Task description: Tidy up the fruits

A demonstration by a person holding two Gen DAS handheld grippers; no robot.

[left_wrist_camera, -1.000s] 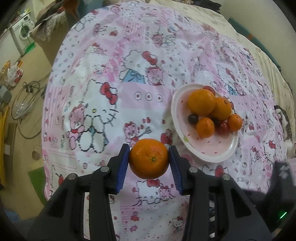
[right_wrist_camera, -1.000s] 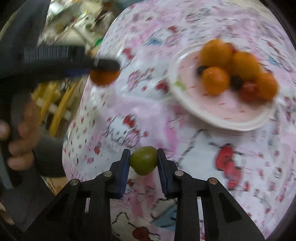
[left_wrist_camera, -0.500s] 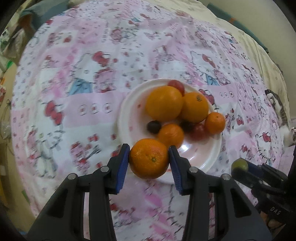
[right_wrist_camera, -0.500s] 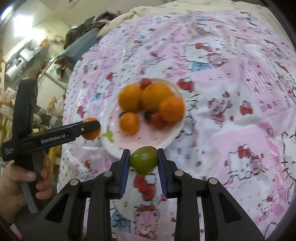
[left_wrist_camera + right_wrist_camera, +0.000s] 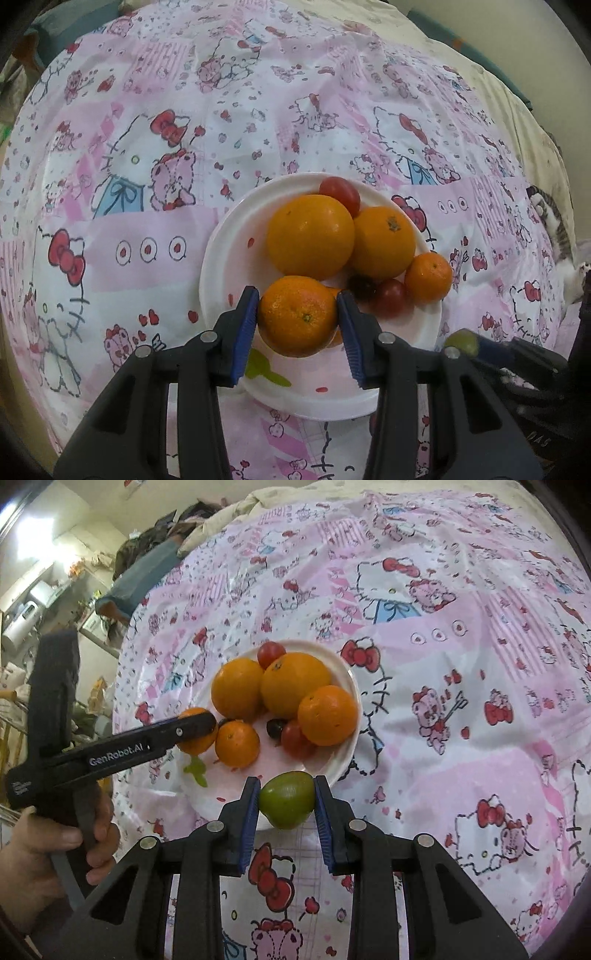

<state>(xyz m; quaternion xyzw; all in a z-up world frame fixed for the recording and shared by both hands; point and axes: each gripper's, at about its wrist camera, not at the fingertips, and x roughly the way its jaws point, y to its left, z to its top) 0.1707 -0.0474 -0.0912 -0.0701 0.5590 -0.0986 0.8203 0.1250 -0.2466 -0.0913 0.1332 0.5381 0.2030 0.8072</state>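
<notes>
A white plate (image 5: 221,266) is seen at the centre of the left wrist view, resting on a pink cartoon-print cloth (image 5: 184,110), and the fruit has been gathered on it, which is judged to be the point of the task. Two large oranges (image 5: 310,236) lie touching at the upper middle of the plate, with a cherry tomato (image 5: 341,192) above them, a small orange (image 5: 428,277) at the right rim, and a second tomato and a dark berry between.

An orange (image 5: 297,315) is held just below the centre of that view by the left gripper (image 5: 297,319); its fingers are parted only as wide as the fruit and press it on both sides. It is held over the near, barer part of the plate, probably so it can be set down without disturbing the pile.

In the right wrist view a green fruit (image 5: 287,799) is clamped in the right gripper (image 5: 287,805) at the lower centre, the fingers closed to its width. It hangs at the plate's near rim, seemingly waiting its turn. Whether either fruit touches the plate cannot be told.
</notes>
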